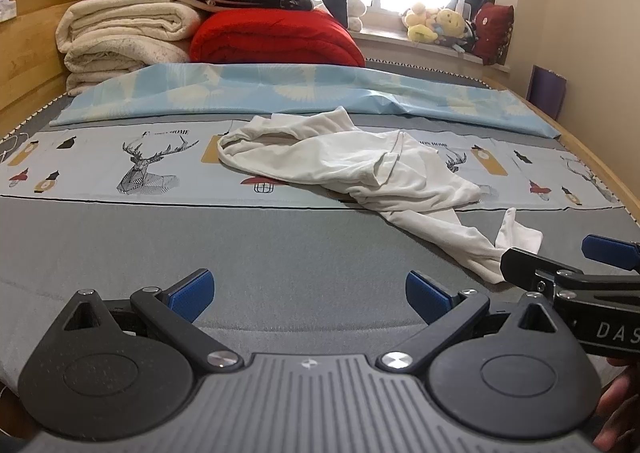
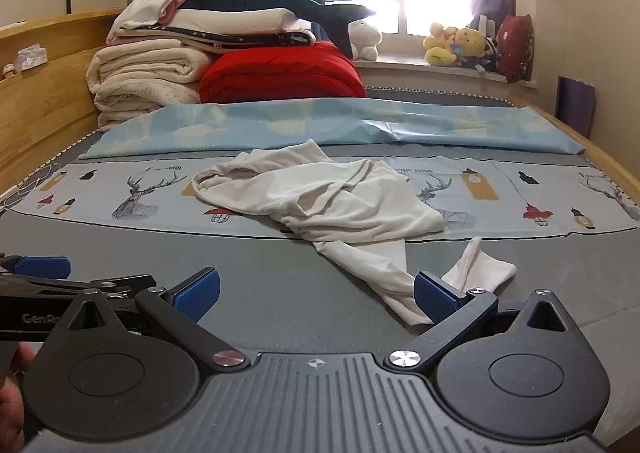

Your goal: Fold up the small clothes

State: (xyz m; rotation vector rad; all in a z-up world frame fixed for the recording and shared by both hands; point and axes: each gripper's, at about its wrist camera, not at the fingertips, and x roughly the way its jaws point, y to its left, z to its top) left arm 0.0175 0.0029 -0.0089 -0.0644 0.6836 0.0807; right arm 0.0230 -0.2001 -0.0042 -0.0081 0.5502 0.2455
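1. A crumpled white garment is spread on the bed.
2. The left gripper is held wide open, empty.
3. The right gripper is held wide open; a sleeve end is partly hidden behind its right finger, contact unclear.

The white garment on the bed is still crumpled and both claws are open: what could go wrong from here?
1. The white garment lies bunched and twisted, so a claw may pinch several layers together and the fold may come out uneven.
2. The right claw has one finger right beside the garment's near tip; shutting now may catch only that tip.
3. The left claw is close beside the right one, so the two could bump.
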